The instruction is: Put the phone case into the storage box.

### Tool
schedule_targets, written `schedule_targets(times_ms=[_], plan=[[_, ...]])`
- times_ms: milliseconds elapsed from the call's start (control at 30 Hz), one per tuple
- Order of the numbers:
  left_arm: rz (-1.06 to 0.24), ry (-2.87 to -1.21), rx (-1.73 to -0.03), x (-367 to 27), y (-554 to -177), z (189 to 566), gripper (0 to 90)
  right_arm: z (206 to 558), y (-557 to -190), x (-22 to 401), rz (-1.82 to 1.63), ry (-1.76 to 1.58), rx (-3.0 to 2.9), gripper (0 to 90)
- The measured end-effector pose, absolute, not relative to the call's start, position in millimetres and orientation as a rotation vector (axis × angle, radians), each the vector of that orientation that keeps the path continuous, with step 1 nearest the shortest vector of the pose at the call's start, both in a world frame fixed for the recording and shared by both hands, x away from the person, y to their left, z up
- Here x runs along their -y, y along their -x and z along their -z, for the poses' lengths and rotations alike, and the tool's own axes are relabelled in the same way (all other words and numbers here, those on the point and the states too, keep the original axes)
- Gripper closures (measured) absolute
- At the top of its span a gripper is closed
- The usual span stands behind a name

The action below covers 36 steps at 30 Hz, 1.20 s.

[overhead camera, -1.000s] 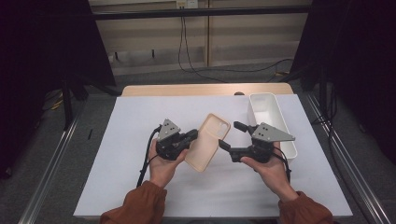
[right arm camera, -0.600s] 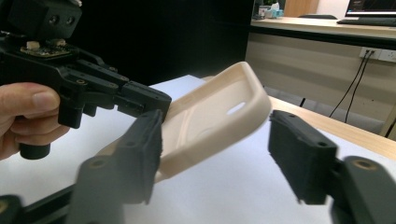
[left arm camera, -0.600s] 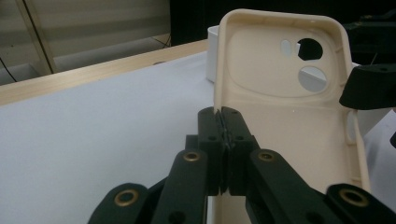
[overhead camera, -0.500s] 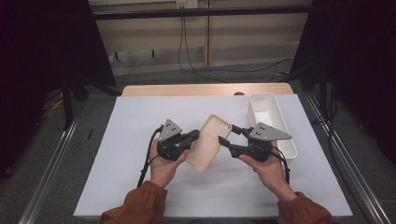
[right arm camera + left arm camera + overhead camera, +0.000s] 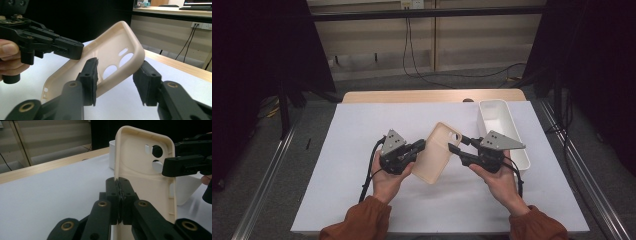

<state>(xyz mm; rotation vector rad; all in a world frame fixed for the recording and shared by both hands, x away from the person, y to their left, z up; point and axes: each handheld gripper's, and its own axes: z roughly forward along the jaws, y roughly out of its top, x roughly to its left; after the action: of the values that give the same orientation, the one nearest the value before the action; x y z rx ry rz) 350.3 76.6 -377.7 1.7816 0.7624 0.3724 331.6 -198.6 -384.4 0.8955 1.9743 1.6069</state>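
A cream, smooth, soft-looking phone case [image 5: 440, 152] with rounded corners and camera cutouts is held up above the white table sheet [image 5: 337, 170]. The left gripper [image 5: 418, 148] is clenched on its thin side wall. The right gripper [image 5: 455, 150] has just been closing; its jaws straddle the opposite edge, not yet pressing. A white oblong plastic bin [image 5: 512, 132] stands just beside.

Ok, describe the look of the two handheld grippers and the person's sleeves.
Both are black, each with two jointed jaws on brass-coloured pivots. The left gripper and the right gripper each carry a grey three-cornered plate dotted with small holes on top, and a black cable trails from the left one. The sleeves are rust-orange.
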Motion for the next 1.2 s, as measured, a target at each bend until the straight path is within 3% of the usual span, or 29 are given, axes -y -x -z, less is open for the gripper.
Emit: schedule_targets(times_ms=[600,900,1200], plan=[[-0.377,-1.798,-0.758,-74.2,-346.0,383.4,87.7,386.4,-332.7,201.3,-1.617,-0.909,-1.969,67.6],[-0.369,-1.829,-0.76,-69.8,-346.5,390.8,87.5,384.8,-331.9,202.6,-1.636,-0.882,-1.951,78.1],[-0.344,-1.833,-0.771,-70.5,-350.5,394.9,87.4,384.9,-331.0,199.6,-1.658,-0.856,-1.949,79.7]])
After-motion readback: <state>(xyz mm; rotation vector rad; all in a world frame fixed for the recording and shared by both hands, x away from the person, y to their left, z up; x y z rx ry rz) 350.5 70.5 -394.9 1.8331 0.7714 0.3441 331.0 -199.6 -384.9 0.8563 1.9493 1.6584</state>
